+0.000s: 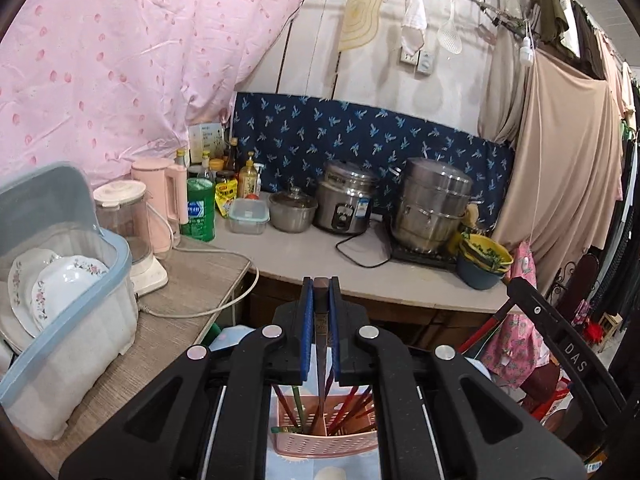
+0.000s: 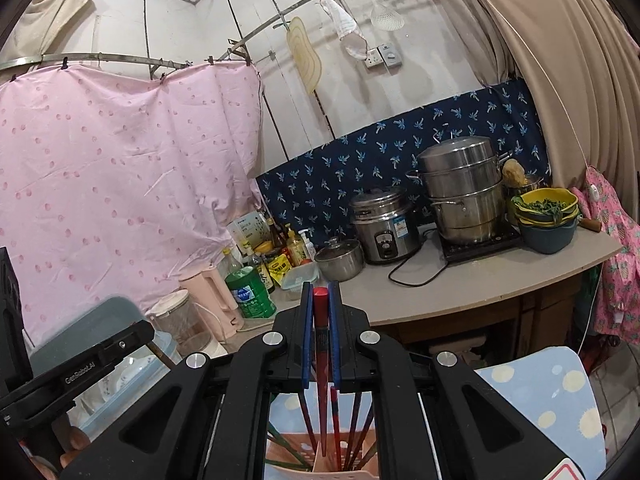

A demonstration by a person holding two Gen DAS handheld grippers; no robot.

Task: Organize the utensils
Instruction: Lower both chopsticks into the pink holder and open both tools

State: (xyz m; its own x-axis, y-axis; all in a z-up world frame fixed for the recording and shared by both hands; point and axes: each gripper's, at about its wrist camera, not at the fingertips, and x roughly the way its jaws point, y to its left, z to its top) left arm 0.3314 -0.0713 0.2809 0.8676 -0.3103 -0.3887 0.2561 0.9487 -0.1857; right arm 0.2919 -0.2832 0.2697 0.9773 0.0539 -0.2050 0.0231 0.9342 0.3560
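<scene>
My left gripper (image 1: 321, 292) is shut on a dark brown chopstick (image 1: 321, 332), held upright with its tip down in a pink slotted utensil basket (image 1: 326, 440) that holds several red and green chopsticks. My right gripper (image 2: 321, 294) is shut on a red chopstick (image 2: 320, 344), also upright with its tip in the same pink basket (image 2: 320, 466) among several other chopsticks. The right gripper's body (image 1: 560, 332) shows at the right of the left wrist view. The left gripper's body (image 2: 80, 364) shows at the left of the right wrist view.
The basket stands on a blue dotted cloth (image 2: 552, 396). A lidded dish rack with plates (image 1: 60, 292), a blender (image 1: 128, 224) and a pink kettle (image 1: 164, 200) are at left. The counter (image 1: 312, 256) holds bottles, a rice cooker (image 1: 348, 204), a steamer pot (image 1: 434, 204) and stacked bowls (image 1: 484, 260).
</scene>
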